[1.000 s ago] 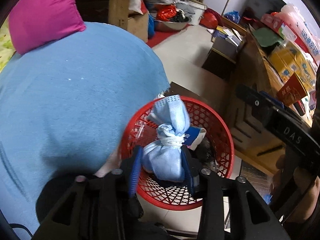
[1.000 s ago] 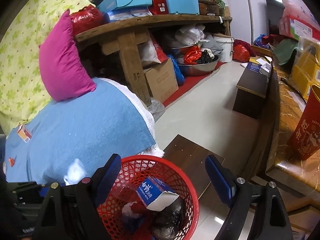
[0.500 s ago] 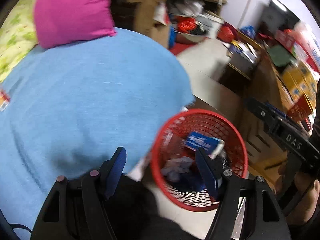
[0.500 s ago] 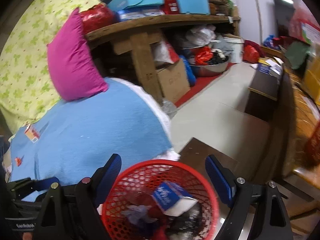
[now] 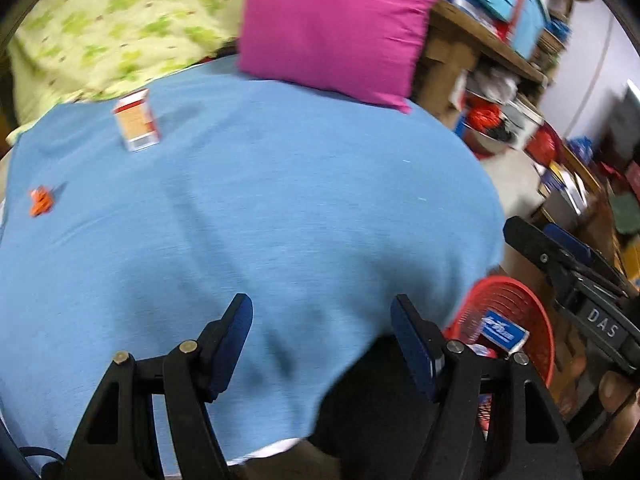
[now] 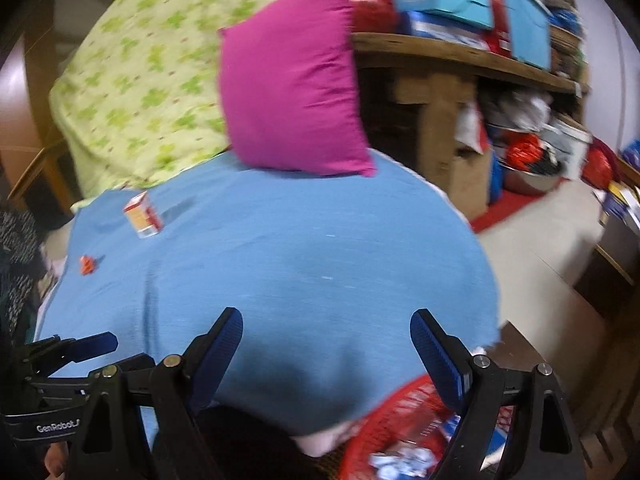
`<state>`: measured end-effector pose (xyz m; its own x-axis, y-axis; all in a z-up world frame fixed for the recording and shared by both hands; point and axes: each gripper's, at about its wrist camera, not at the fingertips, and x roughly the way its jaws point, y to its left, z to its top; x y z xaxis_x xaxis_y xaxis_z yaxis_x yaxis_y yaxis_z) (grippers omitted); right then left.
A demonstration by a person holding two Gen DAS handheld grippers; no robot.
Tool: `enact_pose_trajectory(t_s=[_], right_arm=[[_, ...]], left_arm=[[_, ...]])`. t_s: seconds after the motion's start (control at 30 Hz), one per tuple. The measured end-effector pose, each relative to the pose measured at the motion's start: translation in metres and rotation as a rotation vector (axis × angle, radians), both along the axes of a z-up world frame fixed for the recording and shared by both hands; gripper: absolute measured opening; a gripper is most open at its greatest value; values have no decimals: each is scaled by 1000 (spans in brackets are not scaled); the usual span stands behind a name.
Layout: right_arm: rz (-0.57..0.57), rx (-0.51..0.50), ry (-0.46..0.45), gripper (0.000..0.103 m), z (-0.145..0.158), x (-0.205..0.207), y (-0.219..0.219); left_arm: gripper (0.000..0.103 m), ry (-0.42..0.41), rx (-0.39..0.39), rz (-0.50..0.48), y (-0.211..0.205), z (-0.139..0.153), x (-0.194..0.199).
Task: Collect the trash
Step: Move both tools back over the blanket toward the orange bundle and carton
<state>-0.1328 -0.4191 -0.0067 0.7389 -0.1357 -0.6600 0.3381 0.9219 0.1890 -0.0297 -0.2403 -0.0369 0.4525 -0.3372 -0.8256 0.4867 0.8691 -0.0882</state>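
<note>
- The left gripper (image 5: 322, 320) stands released with nothing between its blue pads; its jaws have just been opening, and they hang over bare blue blanket (image 5: 280, 200) at the bottom middle of its own view.
- The right gripper (image 6: 326, 334) is likewise spread wide and empty, low centre of its view, also over the blanket.
- The remaining trash lies toward the upper left of both views: a small orange-and-white carton (image 5: 137, 125), and below and left of it a little orange scrap (image 5: 40, 201). Both sit on the blanket, well apart from either set of tongs.
- The carton's long axis runs roughly up and down in the frame, tilted slightly leftward at its top; it looks to be lying flat, though blur makes this uncertain.
- In the right wrist view the left gripper shows at the lower left edge, on the carton's side, so I judge the left hand the nearer one for the next pick.
- The red basket (image 5: 516, 308) sits at the lower right of the left view, with a blue-and-white box inside.
- Against a second ago: the left gripper then pinched a knotted blue bundle over the basket; the bundle is gone from its jaws, and both views have swung from the basket to the blanket.
</note>
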Motion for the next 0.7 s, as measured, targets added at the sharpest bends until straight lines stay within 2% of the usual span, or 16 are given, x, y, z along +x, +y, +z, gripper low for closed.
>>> enact_pose_trajectory(t_s=[0.37, 0.57, 0.7], right_arm=[[167, -49, 23, 88, 4, 55, 79], [252, -60, 28, 88, 0, 84, 119], [309, -53, 23, 88, -5, 104, 144]], left_arm=[[72, 13, -27, 220, 96, -12, 39], [72, 5, -24, 403, 163, -17, 84], [72, 7, -30, 528, 207, -18, 134]])
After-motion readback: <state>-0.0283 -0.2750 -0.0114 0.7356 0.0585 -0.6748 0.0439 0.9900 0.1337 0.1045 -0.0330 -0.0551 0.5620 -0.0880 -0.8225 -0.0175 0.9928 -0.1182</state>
